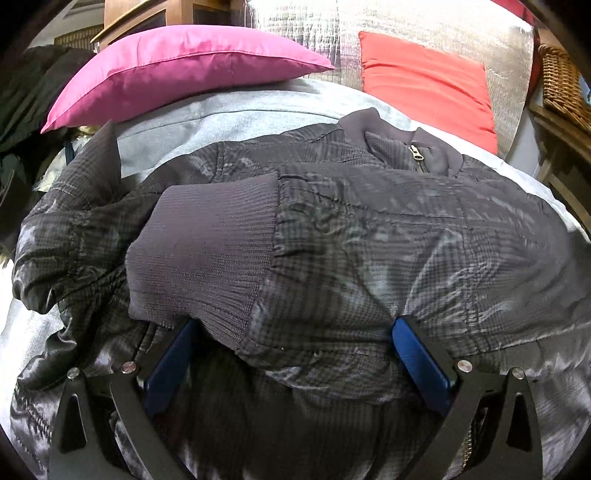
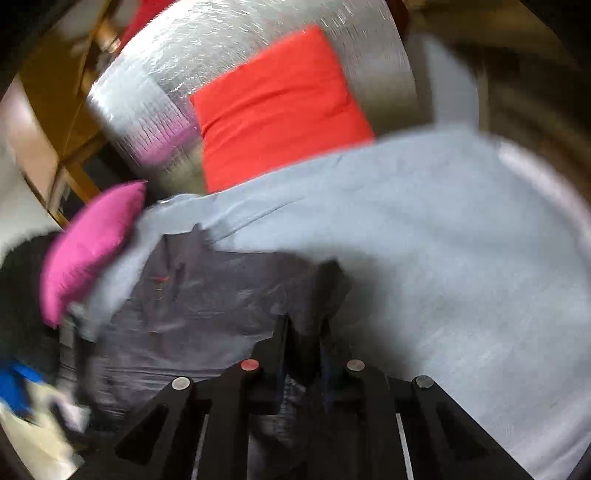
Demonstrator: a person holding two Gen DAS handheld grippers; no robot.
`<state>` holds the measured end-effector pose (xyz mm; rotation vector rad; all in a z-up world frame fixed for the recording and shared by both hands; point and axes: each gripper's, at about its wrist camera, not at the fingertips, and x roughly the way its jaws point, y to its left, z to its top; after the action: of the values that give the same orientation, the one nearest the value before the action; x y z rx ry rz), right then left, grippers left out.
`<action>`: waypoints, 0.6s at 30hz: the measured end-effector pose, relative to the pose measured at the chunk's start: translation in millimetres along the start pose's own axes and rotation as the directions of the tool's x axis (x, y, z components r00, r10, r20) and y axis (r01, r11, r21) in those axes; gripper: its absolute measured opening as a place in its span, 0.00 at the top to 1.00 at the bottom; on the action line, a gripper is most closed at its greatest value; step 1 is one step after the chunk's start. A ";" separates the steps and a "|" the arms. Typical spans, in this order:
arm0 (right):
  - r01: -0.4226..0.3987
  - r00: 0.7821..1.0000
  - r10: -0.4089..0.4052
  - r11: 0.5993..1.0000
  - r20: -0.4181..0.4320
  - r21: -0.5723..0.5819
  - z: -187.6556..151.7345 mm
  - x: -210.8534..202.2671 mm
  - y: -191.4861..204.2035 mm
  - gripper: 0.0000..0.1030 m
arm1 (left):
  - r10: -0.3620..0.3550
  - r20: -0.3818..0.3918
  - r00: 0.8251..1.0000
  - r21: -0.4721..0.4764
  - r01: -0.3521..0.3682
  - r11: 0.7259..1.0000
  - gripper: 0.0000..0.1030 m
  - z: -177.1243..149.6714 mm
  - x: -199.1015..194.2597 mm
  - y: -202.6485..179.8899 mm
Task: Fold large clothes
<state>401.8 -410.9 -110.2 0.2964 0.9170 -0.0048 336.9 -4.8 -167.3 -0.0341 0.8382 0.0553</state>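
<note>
A dark grey checked jacket [image 1: 388,229] lies on a light grey sheet [image 1: 229,122], collar and zipper at the far side. One sleeve with its ribbed cuff [image 1: 207,254] is folded across the body. My left gripper [image 1: 295,325] is open, its blue fingers [image 1: 417,354] spread with the sleeve fabric lying between them. In the blurred right wrist view the jacket [image 2: 207,302] lies to the left. My right gripper [image 2: 304,325] is shut on a dark edge of the jacket.
A pink pillow [image 1: 177,70] and a red pillow [image 1: 432,85] lie at the head against a silver quilted backrest [image 1: 406,22]. A wicker basket [image 1: 565,81] is at the right. Dark clothes [image 1: 33,96] are piled at the left.
</note>
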 end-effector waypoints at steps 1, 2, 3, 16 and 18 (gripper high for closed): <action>0.029 0.998 -0.029 1.000 -0.047 -0.004 -7.9 14.3 -3.7 0.83 | -0.006 -0.002 1.000 -0.004 0.006 1.000 0.00 -0.3 -0.1 1.1; 0.024 0.999 -0.024 1.000 -0.029 0.006 -13.4 14.4 -7.3 0.77 | -0.007 -0.003 1.000 -0.006 0.007 1.000 0.00 -0.4 -0.4 1.7; 0.004 1.000 -0.004 0.999 0.002 0.036 -15.8 8.5 -11.1 0.75 | -0.006 -0.003 1.000 -0.004 0.006 1.000 0.00 -0.8 -0.1 1.3; -0.195 0.966 0.196 0.981 -0.168 0.025 -84.5 -29.1 16.0 0.67 | -0.010 -0.005 1.000 -0.007 0.010 1.000 0.00 -0.2 0.1 1.7; -0.116 0.991 0.109 0.989 -0.076 -0.088 -85.3 -50.1 30.3 0.70 | -0.010 -0.005 1.000 -0.007 0.010 1.000 0.00 0.0 0.6 1.7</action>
<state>308.5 -366.3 -112.0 0.2636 0.9673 0.1529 337.2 -3.0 -167.8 -0.0448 0.8424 0.0481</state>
